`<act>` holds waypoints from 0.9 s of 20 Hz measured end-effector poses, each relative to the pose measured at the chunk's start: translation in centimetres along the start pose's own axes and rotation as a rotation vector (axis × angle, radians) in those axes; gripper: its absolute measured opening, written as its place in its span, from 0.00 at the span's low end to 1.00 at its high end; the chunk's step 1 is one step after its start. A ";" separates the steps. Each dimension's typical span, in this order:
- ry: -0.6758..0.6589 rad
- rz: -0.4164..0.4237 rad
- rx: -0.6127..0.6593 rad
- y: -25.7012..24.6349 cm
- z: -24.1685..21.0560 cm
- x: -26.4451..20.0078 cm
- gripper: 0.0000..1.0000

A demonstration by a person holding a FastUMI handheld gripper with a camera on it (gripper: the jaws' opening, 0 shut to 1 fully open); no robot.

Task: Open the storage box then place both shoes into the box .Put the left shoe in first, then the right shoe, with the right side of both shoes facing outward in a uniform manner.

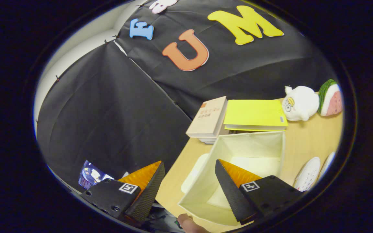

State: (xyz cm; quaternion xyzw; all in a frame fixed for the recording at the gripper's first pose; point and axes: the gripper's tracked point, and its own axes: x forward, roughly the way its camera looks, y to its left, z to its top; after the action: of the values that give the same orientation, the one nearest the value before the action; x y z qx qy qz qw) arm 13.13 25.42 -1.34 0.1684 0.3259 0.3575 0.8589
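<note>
no word or number can be read with certainty. the tan book (208,117), just right of the frame's middle, carries dark printed characters on its cover below a small orange mark at the corner, too small and blurred to make out. the yellow folder (254,114) beside it has a small pale sticker at its right edge, unreadable. each of the tool's (189,187) two fingers, at the bottom of the frame, wears a square black-and-white coded marker (128,188), a pattern and not lettering; the fingers stand wide apart, holding nothing.
</note>
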 end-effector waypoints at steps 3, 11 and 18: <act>0.002 -0.078 -0.019 -5.0 -0.3 -2.6 1.00; 0.068 -0.324 -0.061 -17.6 -3.2 -7.5 1.00; 0.241 -0.482 -0.061 -26.3 -9.0 -10.0 1.00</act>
State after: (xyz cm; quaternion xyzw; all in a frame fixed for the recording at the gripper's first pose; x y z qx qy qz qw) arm 14.97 0.60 -17.22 0.0162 0.4454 0.1698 0.8789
